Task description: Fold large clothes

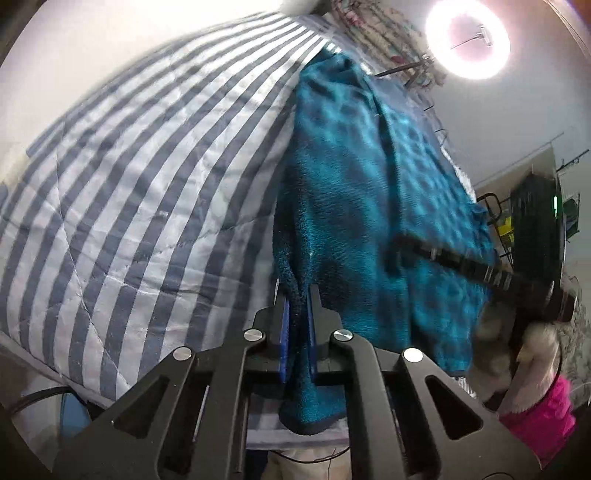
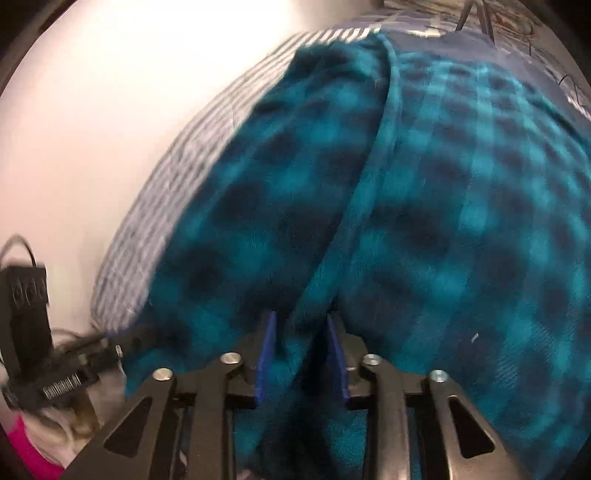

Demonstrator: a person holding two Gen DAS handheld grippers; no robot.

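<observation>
A teal and dark plaid fleece garment (image 1: 369,184) lies lengthwise on a bed with a blue and white striped quilt (image 1: 147,166). My left gripper (image 1: 297,291) is shut on the garment's near left edge, and a flap of cloth hangs down between its blue pads. In the right wrist view the garment (image 2: 443,221) fills most of the picture, blurred. My right gripper (image 2: 301,343) points down at it with its pads apart, and a raised fold runs between them. The right tool's black body (image 1: 480,269) reaches over the garment's right side.
A lit ring light (image 1: 467,38) stands beyond the bed's far end, next to patterned cloth (image 1: 373,33). A dark rack (image 1: 532,206) is at the right. A person's pink sleeve (image 1: 543,417) shows at lower right. A pale wall (image 2: 92,110) runs along the bed.
</observation>
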